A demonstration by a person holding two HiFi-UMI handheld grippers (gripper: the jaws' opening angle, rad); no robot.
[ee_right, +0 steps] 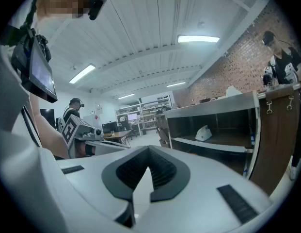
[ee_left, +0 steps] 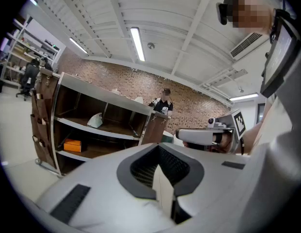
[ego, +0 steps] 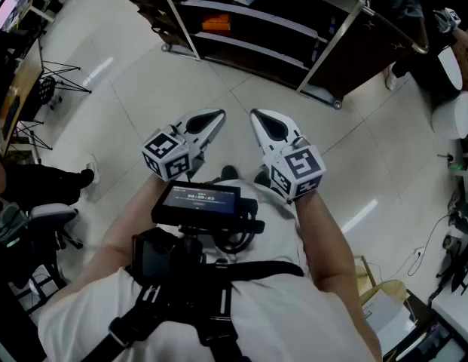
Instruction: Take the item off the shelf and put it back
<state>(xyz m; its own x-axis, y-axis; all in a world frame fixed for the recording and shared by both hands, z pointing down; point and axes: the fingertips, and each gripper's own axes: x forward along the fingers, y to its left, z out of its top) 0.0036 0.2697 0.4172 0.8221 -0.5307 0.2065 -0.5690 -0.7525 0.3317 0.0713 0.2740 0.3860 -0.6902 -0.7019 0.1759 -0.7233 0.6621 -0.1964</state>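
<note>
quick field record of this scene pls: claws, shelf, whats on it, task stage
left claw: shut, empty, held out in front of the person
right claw: shut, empty, beside the left one
shelf: ahead across the floor, neither claw touching it
orange box: on a lower board
white item: on the board above
task stage: nothing taken off yet

The pale tiled floor gleams with streaks of reflected light. A dark shelf with a metal frame and pale-edged boards stands on it, on casters. Behind the shelf runs a brick wall. The white ribbed ceiling carries tube lights and an air vent. Farther off stand racks and desks. In the head view, an office chair sits at the left edge.
</note>
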